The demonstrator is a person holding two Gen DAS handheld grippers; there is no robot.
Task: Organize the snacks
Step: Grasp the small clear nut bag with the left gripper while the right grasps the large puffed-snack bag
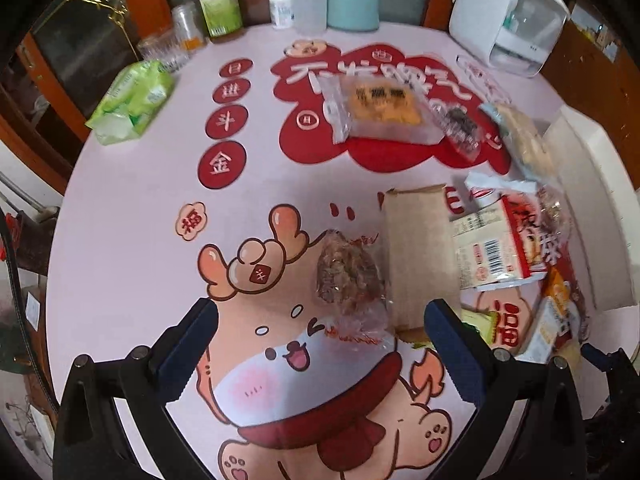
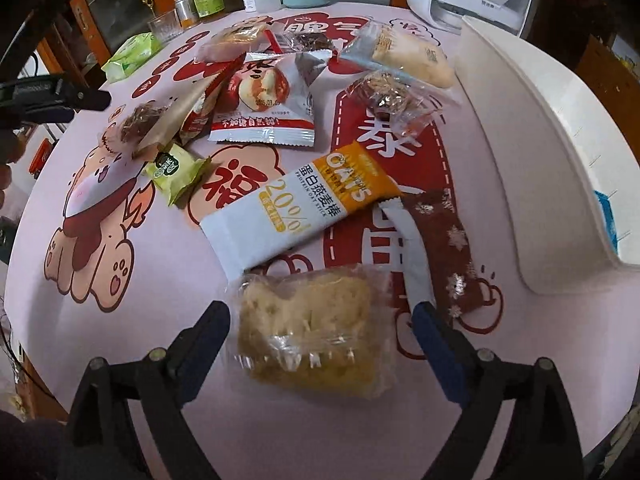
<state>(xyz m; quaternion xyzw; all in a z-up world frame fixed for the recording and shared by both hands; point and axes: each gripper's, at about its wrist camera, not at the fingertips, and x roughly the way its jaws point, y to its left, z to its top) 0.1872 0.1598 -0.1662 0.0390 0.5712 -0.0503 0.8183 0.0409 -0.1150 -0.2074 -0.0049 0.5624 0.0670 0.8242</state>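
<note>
Wrapped snacks lie scattered on a round pink table. My left gripper (image 1: 320, 320) is open above a clear-wrapped brown flaky cake (image 1: 348, 276), with a kraft-paper packet (image 1: 420, 256) beside its right finger. My right gripper (image 2: 322, 320) is open wide, and a clear-wrapped pale yellow crispy cake (image 2: 308, 324) lies between its fingers without the pads pressing on it. Beyond it lie a white-and-orange oat bar (image 2: 304, 208), a dark red snowflake bar (image 2: 448, 248), a red-and-white bun packet (image 2: 264, 100) and a small green packet (image 2: 176, 168). The left gripper (image 2: 52, 100) shows at the right wrist view's left edge.
A white tray (image 2: 532, 152) stands along the table's right side. At the far edge stand bottles (image 1: 220, 8), a glass (image 1: 164, 48), a teal canister (image 1: 352, 0) and a white appliance (image 1: 504, 12). A green tissue pack (image 1: 132, 100) lies at the left.
</note>
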